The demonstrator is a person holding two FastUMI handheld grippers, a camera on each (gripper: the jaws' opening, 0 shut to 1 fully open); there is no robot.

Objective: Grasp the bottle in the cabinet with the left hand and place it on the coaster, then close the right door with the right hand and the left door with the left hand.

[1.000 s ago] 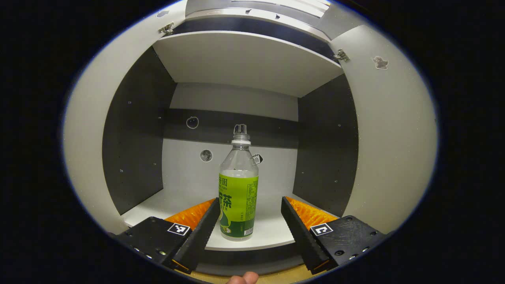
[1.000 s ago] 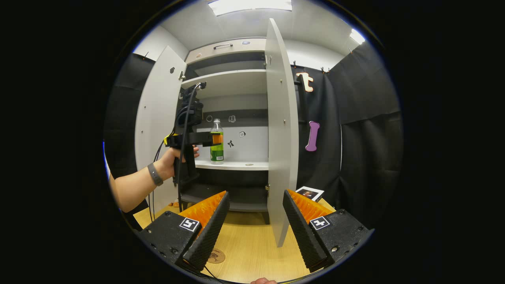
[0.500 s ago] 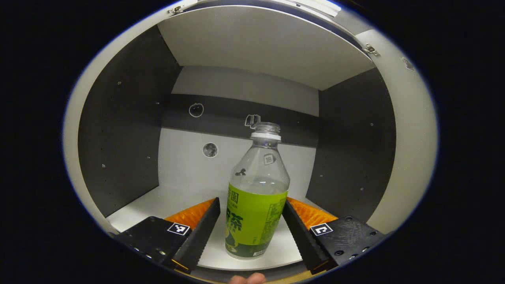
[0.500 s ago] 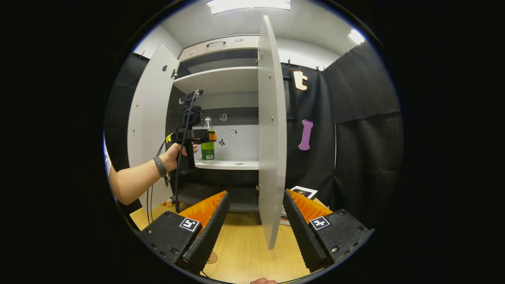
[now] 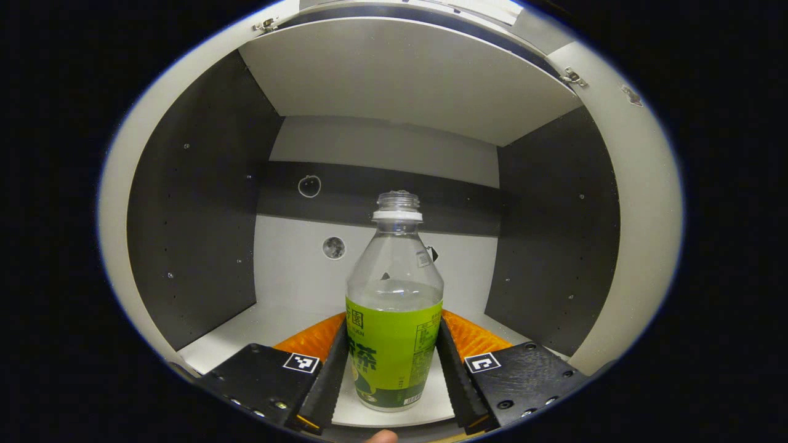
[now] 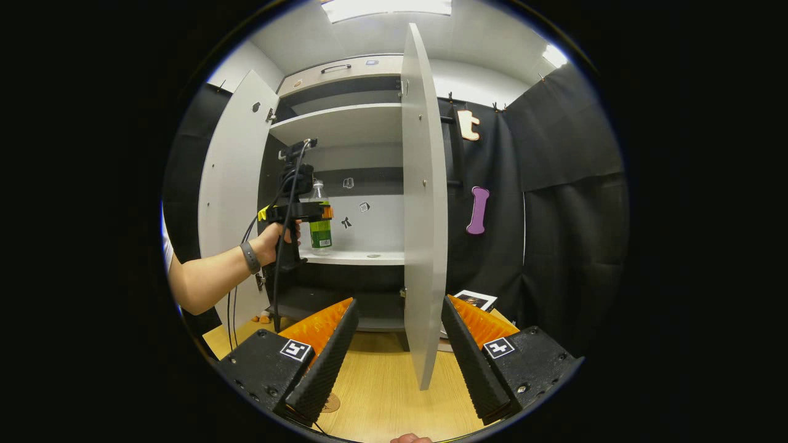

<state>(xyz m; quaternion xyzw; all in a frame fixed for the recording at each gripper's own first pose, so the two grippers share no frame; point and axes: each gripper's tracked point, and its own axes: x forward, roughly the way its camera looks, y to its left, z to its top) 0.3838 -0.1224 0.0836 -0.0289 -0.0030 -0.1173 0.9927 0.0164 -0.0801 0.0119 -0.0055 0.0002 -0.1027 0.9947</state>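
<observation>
Fingers of the left gripper (image 5: 390, 384) press both sides of the bottle (image 5: 394, 320), upright on the near cabinet shelf (image 5: 258, 326). Risk: uncapped neck, liquid inside; tilting spills. Right gripper (image 6: 397, 357) fingers apart, near the right door (image 6: 422, 215).

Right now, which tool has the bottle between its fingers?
The left tool: its fingers sit against both sides of the green-labelled bottle on the cabinet shelf. The right tool hangs open, apart.

Right door (image 6: 423, 209) open; left gripper (image 6: 325, 212) at bottle (image 6: 319, 224).
</observation>
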